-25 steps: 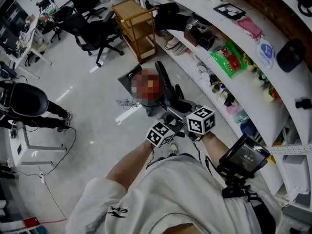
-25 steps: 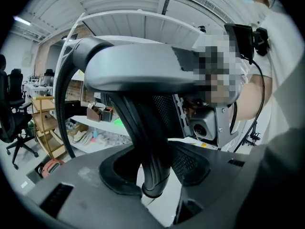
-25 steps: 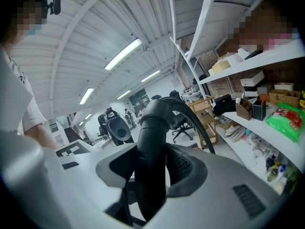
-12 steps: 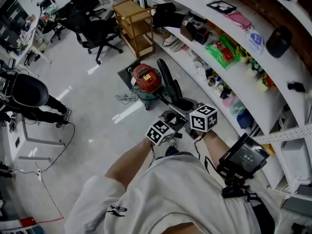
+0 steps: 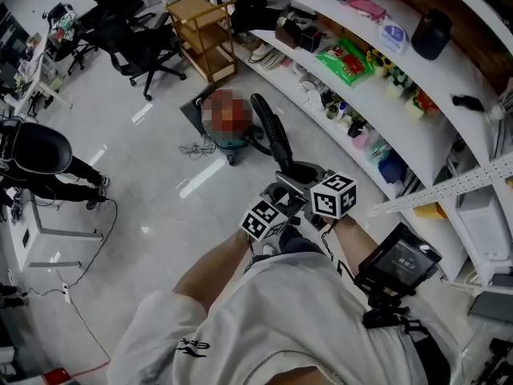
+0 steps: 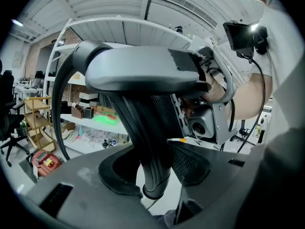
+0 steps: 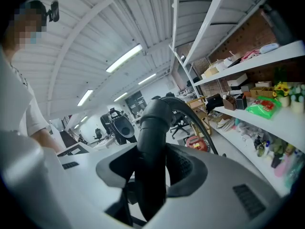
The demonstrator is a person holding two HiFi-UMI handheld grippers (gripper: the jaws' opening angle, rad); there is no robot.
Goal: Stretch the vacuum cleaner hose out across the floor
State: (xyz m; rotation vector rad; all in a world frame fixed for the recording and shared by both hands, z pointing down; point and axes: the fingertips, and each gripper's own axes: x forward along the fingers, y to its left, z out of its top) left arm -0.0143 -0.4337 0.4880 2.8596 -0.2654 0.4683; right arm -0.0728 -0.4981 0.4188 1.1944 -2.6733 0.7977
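Gripping the vacuum hose handle (image 7: 152, 128)

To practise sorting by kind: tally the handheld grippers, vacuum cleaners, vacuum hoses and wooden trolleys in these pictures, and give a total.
Grippers: 2, left gripper and right gripper
Vacuum cleaner: 1
Hose: 1
Wooden trolley: 1
Total: 5

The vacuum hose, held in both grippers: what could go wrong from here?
Pulling the hose may drag or tip the vacuum cleaner instead of stretching the hose out. The loose cable on the floor beside the cleaner could snag under it. The hose runs close to the low shelf, so a sideways swing might hit it.
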